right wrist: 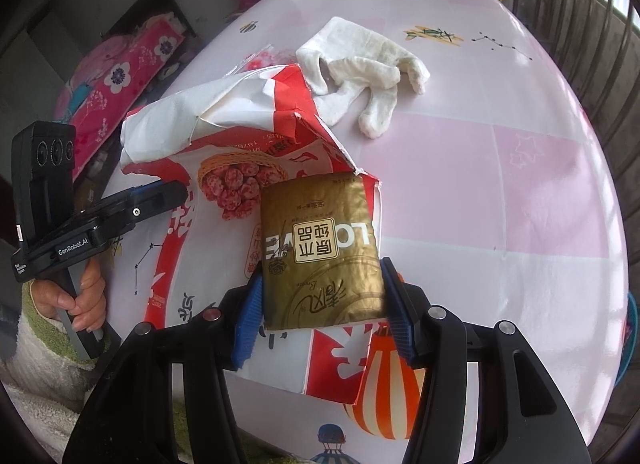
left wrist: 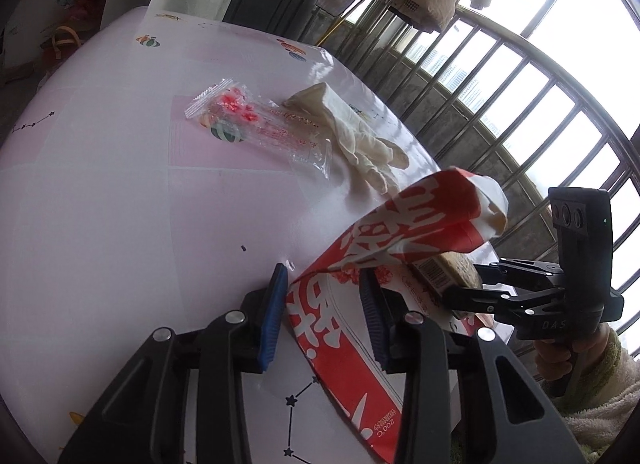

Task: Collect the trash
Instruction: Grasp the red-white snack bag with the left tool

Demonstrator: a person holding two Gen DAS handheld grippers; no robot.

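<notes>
A red and white paper bag (left wrist: 340, 328) lies on the pink table (left wrist: 120, 223), its mouth lifted. My left gripper (left wrist: 324, 304) is shut on the bag's upper edge; it shows at the left of the right wrist view (right wrist: 160, 193). My right gripper (right wrist: 324, 308) is shut on a gold tissue pack (right wrist: 320, 256) and holds it at the bag's (right wrist: 240, 135) mouth. The pack's end shows in the left wrist view (left wrist: 448, 272) with the right gripper (left wrist: 468, 292). A white glove (left wrist: 356, 135) and a clear candy wrapper (left wrist: 256, 123) lie farther off. The glove also shows in the right wrist view (right wrist: 360, 67).
A metal railing (left wrist: 500, 103) runs close along the table's right side. A pink flowered cushion (right wrist: 120, 79) lies beyond the table's left edge. An orange striped print (right wrist: 384, 396) marks the tablecloth near me.
</notes>
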